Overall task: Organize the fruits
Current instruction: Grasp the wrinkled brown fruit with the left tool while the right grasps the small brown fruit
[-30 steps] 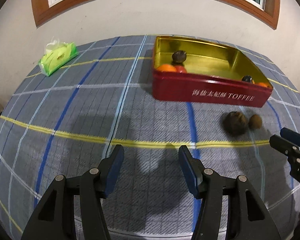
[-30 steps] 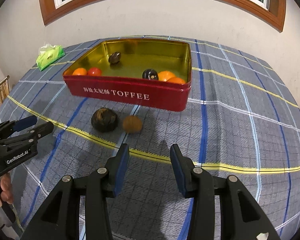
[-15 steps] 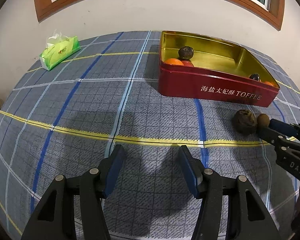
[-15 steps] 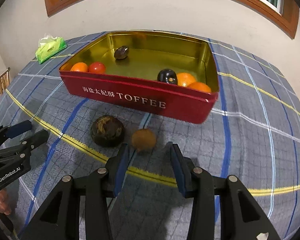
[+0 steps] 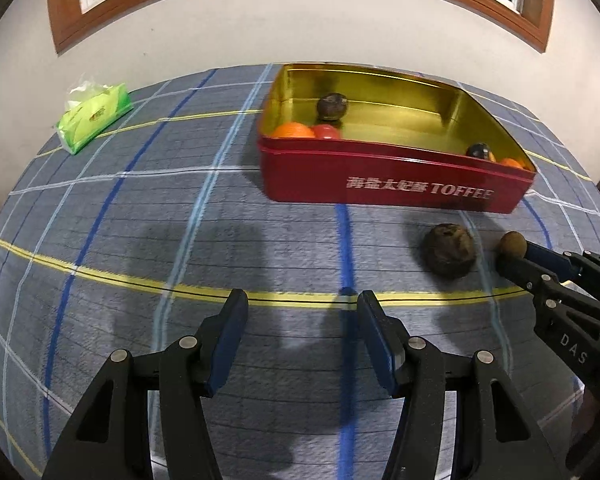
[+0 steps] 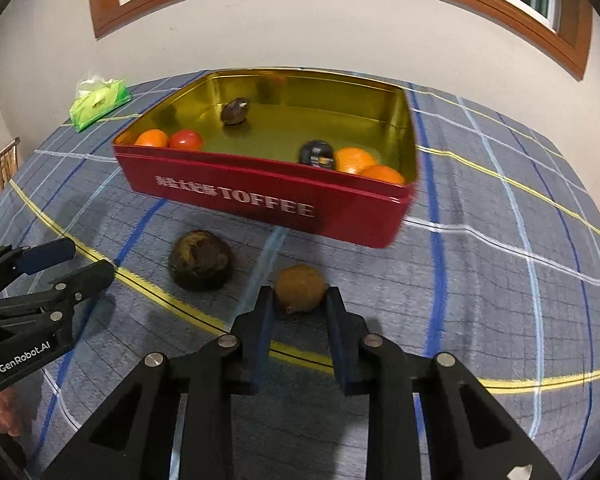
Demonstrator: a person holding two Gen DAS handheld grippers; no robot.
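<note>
Red toffee tin [image 6: 268, 204] on the plaid tablecloth [image 6: 500, 280], dark round fruit [image 6: 201, 260] just in front. Right gripper [image 6: 300, 300] angled down, jaws just closed onto the small brown fruit [image 6: 300, 287] beside it. Left gripper [image 5: 302, 312] tilted downward, half open, empty.

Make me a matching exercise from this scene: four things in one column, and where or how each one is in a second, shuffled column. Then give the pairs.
Things:
1. small round brown fruit
2. large dark wrinkled fruit
3. green tissue pack
4. red tomato

Places or states:
A. inside the red toffee tin, next to an orange
B. on the cloth in front of the tin, nothing gripping it
C. between the pads of the right gripper, jaws just closed on it
D. far corner of the table, near the wall

Pairs: 1-C, 2-B, 3-D, 4-A
</note>
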